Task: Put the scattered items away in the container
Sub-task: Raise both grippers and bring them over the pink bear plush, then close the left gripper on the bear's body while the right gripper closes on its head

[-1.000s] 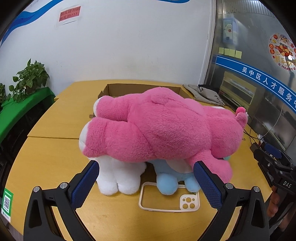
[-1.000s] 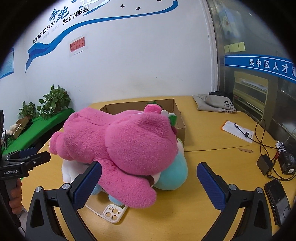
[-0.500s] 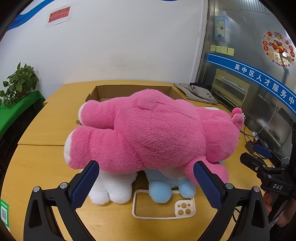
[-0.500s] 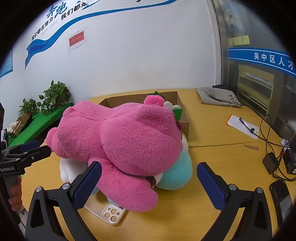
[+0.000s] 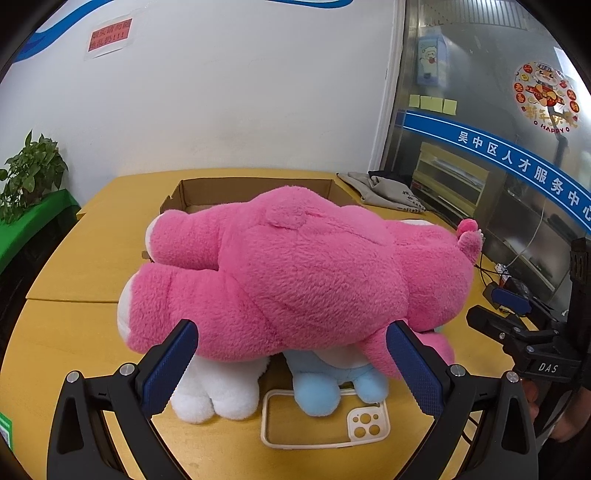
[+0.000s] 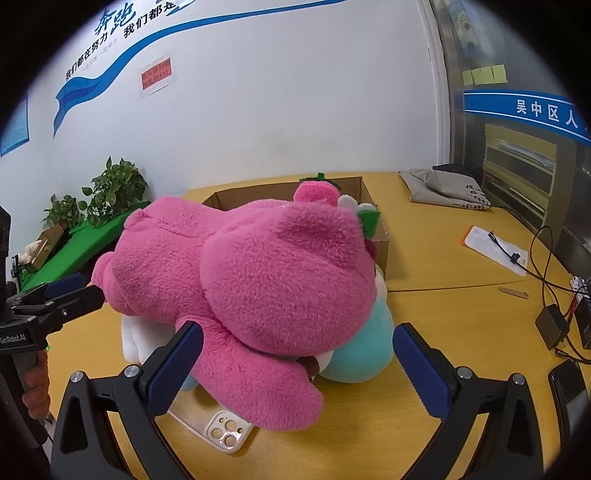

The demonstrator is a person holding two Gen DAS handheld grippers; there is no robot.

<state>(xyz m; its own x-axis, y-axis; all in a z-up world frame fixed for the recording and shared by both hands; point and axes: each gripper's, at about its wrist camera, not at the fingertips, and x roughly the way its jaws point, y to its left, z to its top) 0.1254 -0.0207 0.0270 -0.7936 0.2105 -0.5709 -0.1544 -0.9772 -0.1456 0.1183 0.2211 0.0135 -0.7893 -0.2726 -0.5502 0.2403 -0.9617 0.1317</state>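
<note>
Yellow table (image 5: 66, 332), pink plush (image 5: 295, 280), cardboard box (image 5: 207, 190)

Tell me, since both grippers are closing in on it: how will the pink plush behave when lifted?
The pink plush looks soft and thick-furred, so it will probably squash between the fingers and sag at its limbs. Likely light for its bulk. It lies on smaller plushes, which may shift.

Worktop (image 6: 443, 317): yellow wood-grain, seam across the middle. On its right side: grey folded cloth bag (image 6: 447, 188) at the far edge, white sheet (image 6: 491, 249) with a cable across it, black adapter (image 6: 552, 325), dark phone (image 6: 569, 391) near the front. Leafy potted plants (image 6: 114, 188) on a green-covered ledge at left; red notice (image 5: 110, 35) on the white wall.
</note>
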